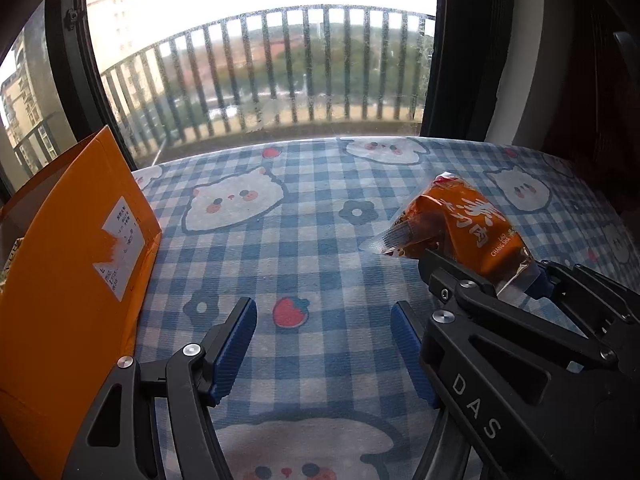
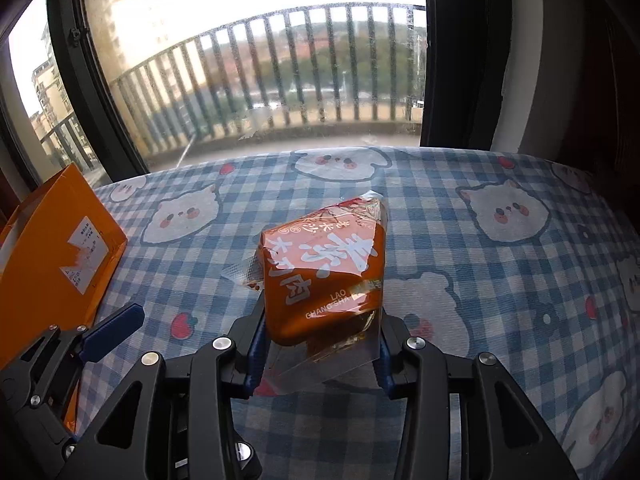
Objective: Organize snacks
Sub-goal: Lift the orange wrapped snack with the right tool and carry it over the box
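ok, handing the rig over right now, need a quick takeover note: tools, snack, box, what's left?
Right tool: shut on the orange plastic snack packet, held clear above the blue checked tablecloth.
Left tool: open, nothing between its pads.
Orange cardboard box: at the table's left edge, beside the left tool.
Done: packet picked up.
Left: probably carry it to the box and release.

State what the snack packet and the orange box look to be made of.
Snack packet: glossy plastic film, judging by its glare, crinkles and clear sealed edges. Orange box: likely matte paperboard, judging by its flat stiff panels, folded edge and torn paper label.
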Demonstrator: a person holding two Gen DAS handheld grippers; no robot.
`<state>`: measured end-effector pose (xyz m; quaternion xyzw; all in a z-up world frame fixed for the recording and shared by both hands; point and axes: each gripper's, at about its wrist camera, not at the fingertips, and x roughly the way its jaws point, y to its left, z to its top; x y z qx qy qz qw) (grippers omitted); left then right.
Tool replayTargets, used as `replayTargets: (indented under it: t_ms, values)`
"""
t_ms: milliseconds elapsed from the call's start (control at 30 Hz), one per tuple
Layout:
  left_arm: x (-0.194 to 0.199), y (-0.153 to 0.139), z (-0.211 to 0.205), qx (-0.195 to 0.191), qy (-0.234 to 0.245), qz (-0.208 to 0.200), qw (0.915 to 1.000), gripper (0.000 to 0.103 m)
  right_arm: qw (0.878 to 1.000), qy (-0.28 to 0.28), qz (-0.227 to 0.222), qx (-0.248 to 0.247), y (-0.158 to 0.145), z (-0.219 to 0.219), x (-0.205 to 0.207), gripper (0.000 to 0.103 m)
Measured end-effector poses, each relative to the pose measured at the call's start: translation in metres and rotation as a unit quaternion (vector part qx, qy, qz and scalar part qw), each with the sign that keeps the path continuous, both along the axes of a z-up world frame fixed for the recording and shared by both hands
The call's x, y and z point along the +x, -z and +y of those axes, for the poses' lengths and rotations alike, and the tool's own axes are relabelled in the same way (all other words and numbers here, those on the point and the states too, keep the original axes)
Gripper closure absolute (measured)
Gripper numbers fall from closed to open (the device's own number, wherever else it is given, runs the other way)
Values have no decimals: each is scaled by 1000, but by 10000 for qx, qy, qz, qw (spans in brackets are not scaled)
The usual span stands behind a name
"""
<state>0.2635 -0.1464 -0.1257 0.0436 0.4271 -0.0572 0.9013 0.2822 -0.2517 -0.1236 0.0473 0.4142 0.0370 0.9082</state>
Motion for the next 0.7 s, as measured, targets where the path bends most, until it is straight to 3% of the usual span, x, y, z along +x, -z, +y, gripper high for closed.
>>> replayTargets:
  t_ms: [400,700]
  values:
    - [-66,-30,9,-36,195,-334,9992,32,9992,124,-377,39,-30,11,-71,57]
    - [-120,-62,23,-37,16,-727,9973,29,9970,185,-749,-84,-64,23,-122,57]
